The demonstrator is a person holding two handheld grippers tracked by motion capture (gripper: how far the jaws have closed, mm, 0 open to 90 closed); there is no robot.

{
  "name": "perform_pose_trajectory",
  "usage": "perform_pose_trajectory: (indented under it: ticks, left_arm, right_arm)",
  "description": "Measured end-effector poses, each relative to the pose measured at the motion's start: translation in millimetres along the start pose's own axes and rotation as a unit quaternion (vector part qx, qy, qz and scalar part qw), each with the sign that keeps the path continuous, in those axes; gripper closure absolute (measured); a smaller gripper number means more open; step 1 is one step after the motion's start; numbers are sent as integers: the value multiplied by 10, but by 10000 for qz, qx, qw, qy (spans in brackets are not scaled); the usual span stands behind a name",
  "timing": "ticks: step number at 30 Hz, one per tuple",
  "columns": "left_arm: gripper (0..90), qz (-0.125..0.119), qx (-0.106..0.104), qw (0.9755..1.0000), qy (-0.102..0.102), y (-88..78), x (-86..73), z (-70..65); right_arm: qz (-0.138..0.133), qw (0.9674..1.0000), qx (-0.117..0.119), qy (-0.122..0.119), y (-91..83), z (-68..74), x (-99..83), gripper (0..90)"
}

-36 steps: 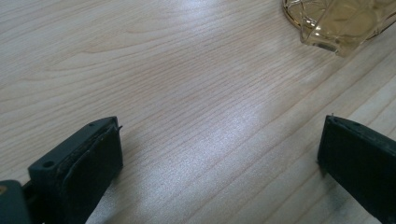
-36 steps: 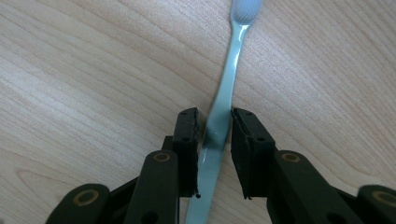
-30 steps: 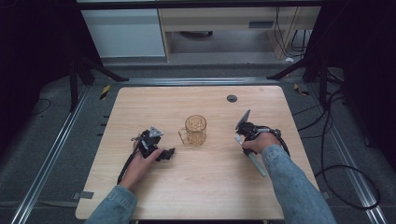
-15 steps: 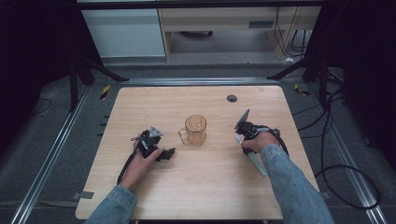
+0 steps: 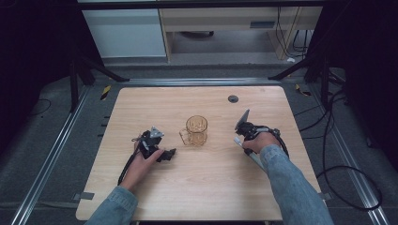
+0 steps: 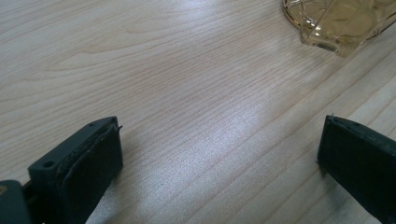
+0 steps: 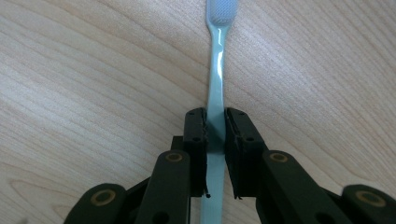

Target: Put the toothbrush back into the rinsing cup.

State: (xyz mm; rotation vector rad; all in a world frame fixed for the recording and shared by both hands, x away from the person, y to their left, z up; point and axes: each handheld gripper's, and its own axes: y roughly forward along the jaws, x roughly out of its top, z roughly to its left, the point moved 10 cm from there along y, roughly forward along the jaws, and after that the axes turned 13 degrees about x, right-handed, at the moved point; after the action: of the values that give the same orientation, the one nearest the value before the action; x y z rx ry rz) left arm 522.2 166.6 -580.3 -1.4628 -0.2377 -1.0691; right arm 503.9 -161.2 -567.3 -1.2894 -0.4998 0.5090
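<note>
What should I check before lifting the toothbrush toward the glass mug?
1. Right claw shut on the toothbrush handle: ok; the jaws have just been closing.
2. Grip centred on the handle: ok, bristle head sticks out ahead.
3. Glass mug upright and empty: ok.
4. Path from the right claw to the mug clear: ok.
5. Left claw open, nothing between its jaws: ok.
6. Toothbrush clear of the table: cannot tell.
</note>
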Motion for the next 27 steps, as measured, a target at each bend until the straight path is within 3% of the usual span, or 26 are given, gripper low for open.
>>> perform_pose_trajectory:
  ticks: [4, 6, 7, 12, 16, 19, 20, 23, 24, 25, 27]
  left_arm:
    - [0, 0, -1, 10000, 0, 0, 0, 0]
    - [0, -2, -1, 10000, 3, 1, 1, 1]
    - [0, -4, 3, 10000, 13, 1, 1, 3]
    - [0, -5, 3, 10000, 21, 1, 2, 4]
    - [0, -6, 3, 10000, 23, 1, 2, 4]
    - [0, -5, 3, 10000, 22, 1, 2, 4]
    - [0, -6, 3, 10000, 20, 1, 2, 4]
    - [0, -6, 3, 10000, 20, 1, 2, 4]
    - [0, -6, 2, 10000, 21, 1, 2, 3]
    - [0, -6, 2, 10000, 21, 1, 2, 3]
    - [0, -6, 3, 10000, 21, 1, 2, 3]
  right_arm:
    - [-33, 10000, 76, -1, -10, 3, -6, 792]
    - [-142, 9997, 120, -154, -52, -7, 9, 793]
    - [-217, 9997, 143, -3, -76, 24, 17, 793]
    - [-533, 9983, 227, -95, -225, 76, 64, 793]
    - [-941, 9950, 311, -155, -365, 152, 130, 793]
    - [-1147, 9921, 328, -379, -441, 163, 166, 793]
    - [-1203, 9918, 344, -242, -465, 195, 170, 793]
    - [-1507, 9873, 372, -355, -553, 221, 224, 792]
    - [-1583, 9862, 431, -225, -584, 259, 238, 792]
    - [-1583, 9862, 431, -225, -584, 259, 238, 792]
    - [-1747, 9831, 469, -277, -633, 295, 261, 792]
